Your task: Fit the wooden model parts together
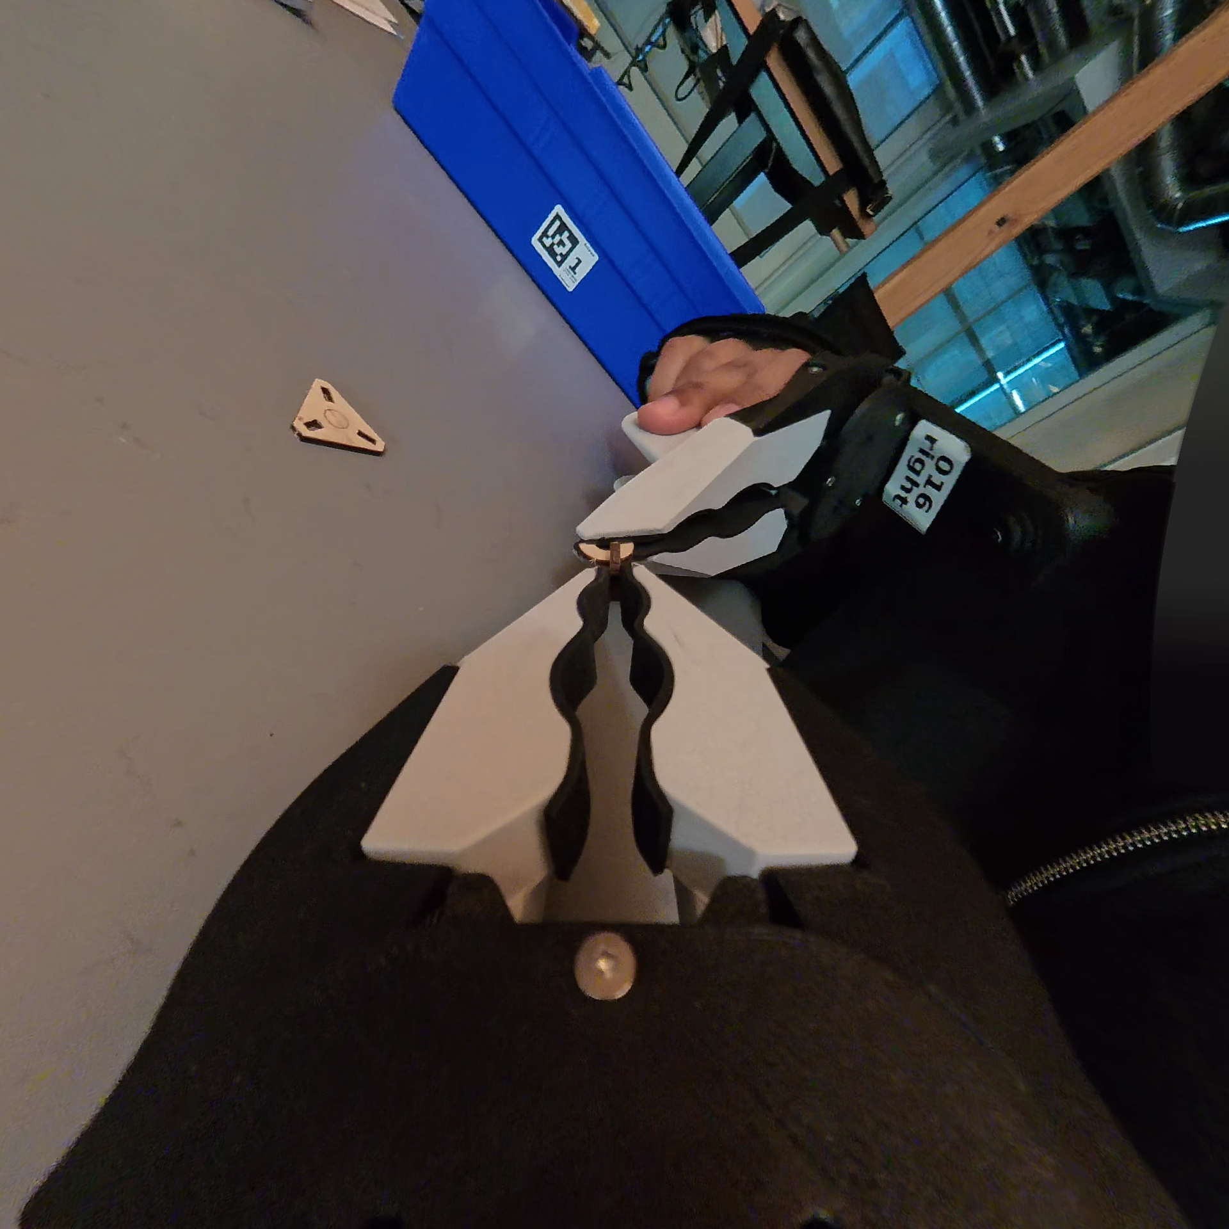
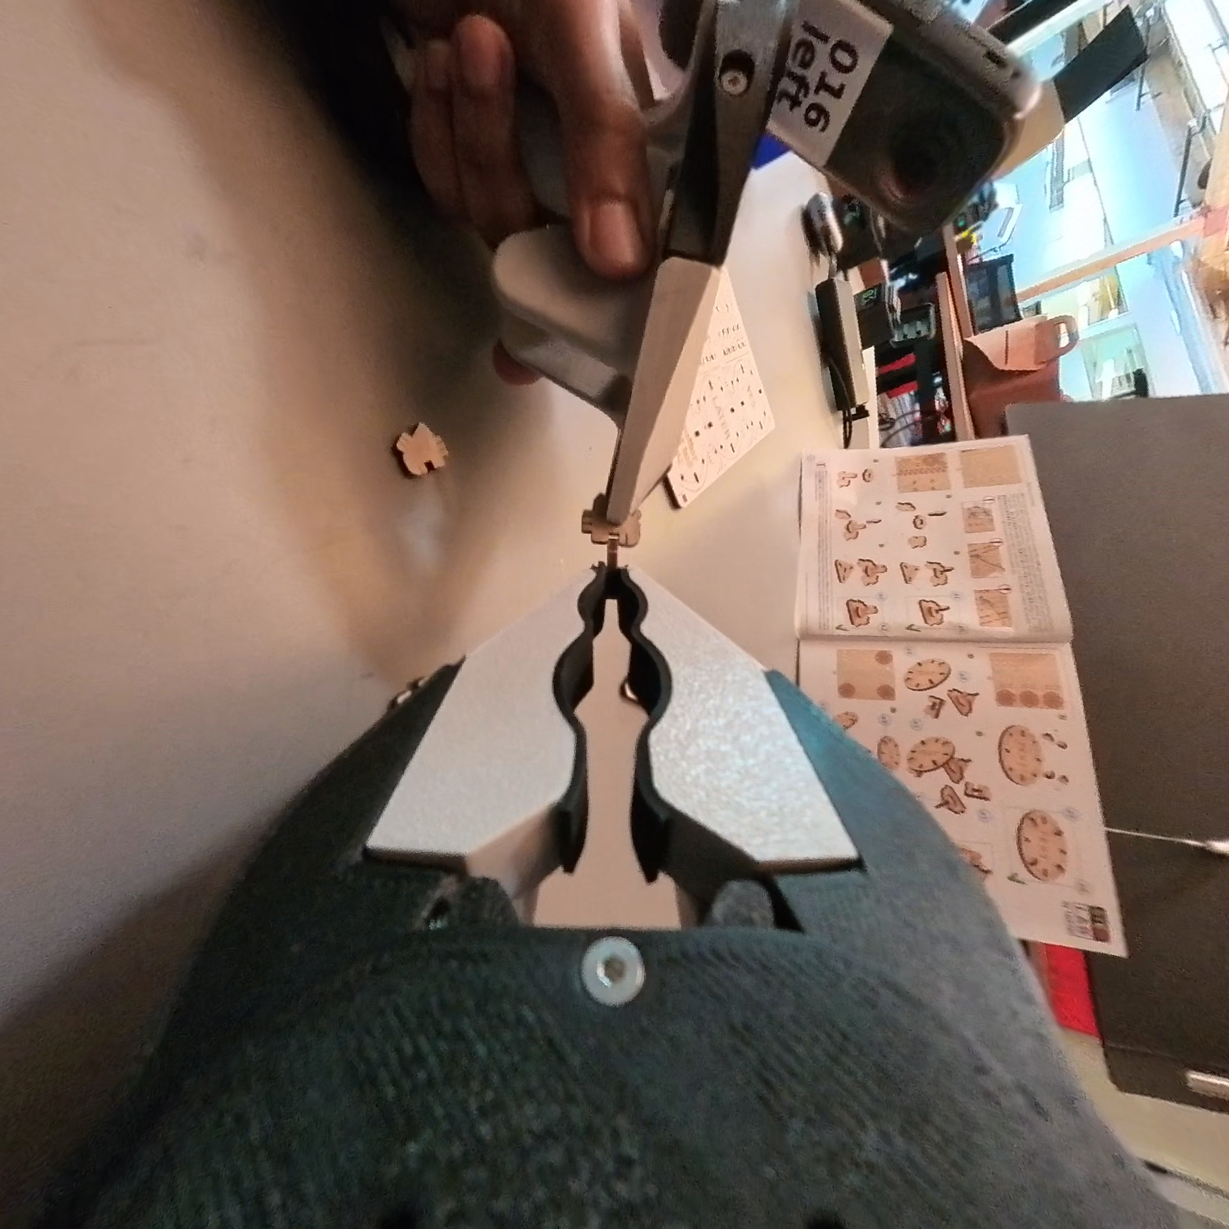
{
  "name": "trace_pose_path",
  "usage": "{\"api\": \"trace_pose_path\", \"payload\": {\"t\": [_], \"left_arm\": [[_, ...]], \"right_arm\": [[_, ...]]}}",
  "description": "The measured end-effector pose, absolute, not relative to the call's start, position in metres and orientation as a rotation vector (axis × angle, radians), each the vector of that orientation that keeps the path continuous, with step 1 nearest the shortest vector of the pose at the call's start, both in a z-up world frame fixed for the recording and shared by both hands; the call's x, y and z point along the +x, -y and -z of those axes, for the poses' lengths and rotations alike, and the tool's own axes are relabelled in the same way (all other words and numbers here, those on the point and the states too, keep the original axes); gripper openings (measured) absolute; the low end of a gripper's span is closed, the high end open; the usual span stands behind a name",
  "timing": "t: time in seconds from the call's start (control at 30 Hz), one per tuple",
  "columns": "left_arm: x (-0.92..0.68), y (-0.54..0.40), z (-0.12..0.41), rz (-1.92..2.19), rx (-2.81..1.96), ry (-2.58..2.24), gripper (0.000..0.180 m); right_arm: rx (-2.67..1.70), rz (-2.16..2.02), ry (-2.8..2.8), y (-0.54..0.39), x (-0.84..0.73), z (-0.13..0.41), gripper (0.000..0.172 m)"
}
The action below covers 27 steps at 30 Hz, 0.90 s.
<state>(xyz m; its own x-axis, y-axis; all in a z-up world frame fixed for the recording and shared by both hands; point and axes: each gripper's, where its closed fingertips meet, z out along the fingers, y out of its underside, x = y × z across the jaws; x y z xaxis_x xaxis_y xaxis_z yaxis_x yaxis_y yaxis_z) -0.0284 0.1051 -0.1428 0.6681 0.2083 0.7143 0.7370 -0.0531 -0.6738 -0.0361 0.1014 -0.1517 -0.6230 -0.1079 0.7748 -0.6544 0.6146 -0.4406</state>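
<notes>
**Left wrist view.** The left claw point(image 1: 612, 582) is pressed together on a thin wooden plate point(image 1: 615, 565), seen here edge-on, with the black pads tight on both faces. The right claw point(image 1: 598, 542) comes in from the right, also clamped. It pinches a flat tan tab point(image 1: 596, 554) with a rounded end. The plate and tab meet crosswise at the two tips, touching, held above the grey table point(image 1: 166, 598). A hand point(image 1: 718, 379) grips the right tool, whose black body carries a white printed label point(image 1: 926, 475). A triangular wooden part point(image 1: 337, 420) lies alone on the table, well apart from both claws. A blue bin point(image 1: 565, 166) stands along the table's edge and carries a square coded sticker point(image 1: 564, 247).

**Right wrist view.** The right claw point(image 2: 610, 575) is closed on the tab point(image 2: 611, 552), which shows here as a slim strip standing out of the tips. The strip's far end meets the edge of the plate point(image 2: 594, 525), now seen as a lobed, cloud-like shape. The left claw point(image 2: 615, 512) nips the plate from above. A hand point(image 2: 532, 133) holds that tool, and it too has a white printed label point(image 2: 821, 80). A second lobed part point(image 2: 421, 450) lies to the left on the table point(image 2: 166, 332). A punched wooden sheet point(image 2: 721, 412) lies behind the left claw. An open booklet point(image 2: 931, 665) of assembly drawings lies toward the table's right edge.
</notes>
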Motion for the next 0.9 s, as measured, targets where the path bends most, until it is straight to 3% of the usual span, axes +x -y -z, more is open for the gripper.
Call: {"api": "trace_pose_path", "payload": {"t": [0.27,0.9], "left_arm": [[-0.032,-0.105,0.152,0.431,-1.671,0.84,0.0],[-0.031,-0.106,0.154,0.415,-1.694,0.844,0.0]], "right_arm": [[0.629,-0.83,2.09,-0.103,-0.037,0.158,0.0],[0.494,-0.989,2.288,-0.102,-0.032,0.16,0.0]]}}
